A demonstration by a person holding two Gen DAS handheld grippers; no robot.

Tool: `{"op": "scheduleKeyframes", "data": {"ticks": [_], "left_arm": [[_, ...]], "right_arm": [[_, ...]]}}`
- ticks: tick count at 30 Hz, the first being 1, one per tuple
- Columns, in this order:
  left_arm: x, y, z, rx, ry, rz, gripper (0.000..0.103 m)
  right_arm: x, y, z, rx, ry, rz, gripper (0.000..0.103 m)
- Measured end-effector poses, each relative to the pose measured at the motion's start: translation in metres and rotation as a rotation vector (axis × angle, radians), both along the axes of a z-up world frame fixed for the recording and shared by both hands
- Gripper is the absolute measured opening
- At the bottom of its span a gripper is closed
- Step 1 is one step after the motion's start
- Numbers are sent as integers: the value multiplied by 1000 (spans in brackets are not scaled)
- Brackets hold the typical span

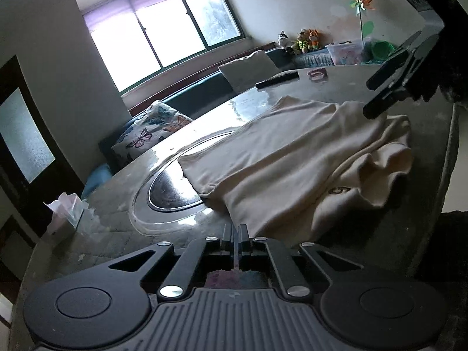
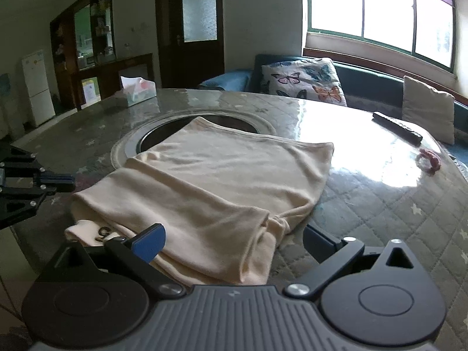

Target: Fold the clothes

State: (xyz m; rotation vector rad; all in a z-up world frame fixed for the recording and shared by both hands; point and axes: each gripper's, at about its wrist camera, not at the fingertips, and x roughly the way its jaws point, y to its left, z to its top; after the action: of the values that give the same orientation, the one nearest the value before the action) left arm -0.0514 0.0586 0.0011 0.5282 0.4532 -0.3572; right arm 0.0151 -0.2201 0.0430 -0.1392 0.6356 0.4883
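Right hand-held gripper (image 2: 231, 241): fingers spread wide over near edge of cream shirt (image 2: 222, 181), folded on the round table (image 2: 380, 204). Left hand-held gripper (image 1: 236, 234): fingers together, empty. Beyond: remote (image 2: 397, 127), tissue box (image 2: 137, 89), sofa cushions, window (image 2: 380, 11). Shirt's print partly hidden.
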Motion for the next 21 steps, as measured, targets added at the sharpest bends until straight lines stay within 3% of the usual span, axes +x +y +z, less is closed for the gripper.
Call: {"op": "scheduleKeyframes", "data": {"ticks": [2,4,5,7,13,21], "left_arm": [[-4,-3,3,-2,-3,-27,10],[-6,-9,4,16,-19,-47,27],[-6,-12,4,23,-26,-55,42],[-3,-18,3,36,-37,-64,43],[24,-26,25,-98,-25,-7,43],[74,-55,23,-191,86,35,42]], "right_arm": [[2,-3,1,-13,-15,-19,103],[3,-6,1,-37,-33,-39,103],[4,-8,1,-47,-37,-46,103],[7,-9,-1,-55,-35,-51,103],[18,2,-9,-70,-25,-27,103],[18,28,-19,-147,-70,61,103]]}}
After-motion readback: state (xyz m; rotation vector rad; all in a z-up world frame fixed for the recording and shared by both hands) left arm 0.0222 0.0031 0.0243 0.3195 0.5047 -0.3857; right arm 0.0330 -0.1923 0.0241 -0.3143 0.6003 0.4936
